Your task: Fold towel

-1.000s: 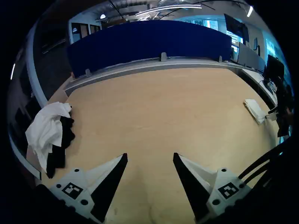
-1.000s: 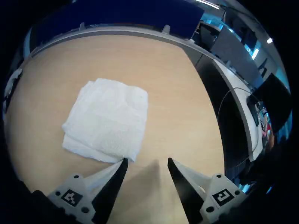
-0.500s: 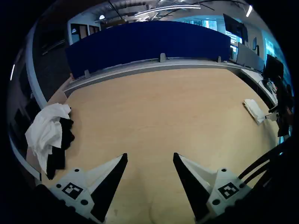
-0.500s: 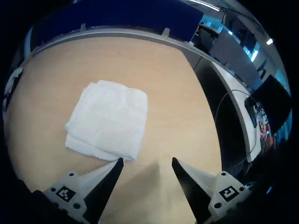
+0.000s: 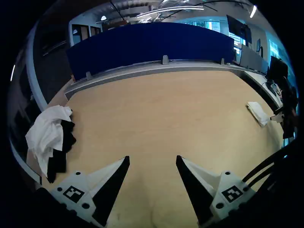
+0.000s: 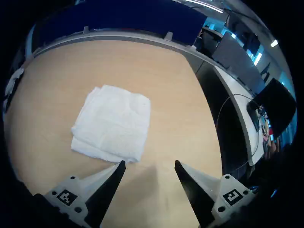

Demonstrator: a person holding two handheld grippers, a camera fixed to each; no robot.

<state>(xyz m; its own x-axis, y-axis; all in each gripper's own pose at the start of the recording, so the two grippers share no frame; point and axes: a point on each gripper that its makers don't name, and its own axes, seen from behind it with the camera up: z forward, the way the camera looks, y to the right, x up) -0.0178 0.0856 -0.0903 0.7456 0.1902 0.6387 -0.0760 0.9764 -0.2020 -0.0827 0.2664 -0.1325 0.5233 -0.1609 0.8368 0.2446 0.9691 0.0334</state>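
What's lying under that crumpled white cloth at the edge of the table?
A black fabric piece pokes out beneath the crumpled white cloth on the light wooden table. Most of it is covered, so its shape is unclear.

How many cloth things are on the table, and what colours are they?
White: 2, the folded towel and the crumpled white cloth.
Black: 1, the black cloth lying against the crumpled one.
Total: 3.

Bright, even light from ceiling strip lights (soft shadows); edges bend strongly.
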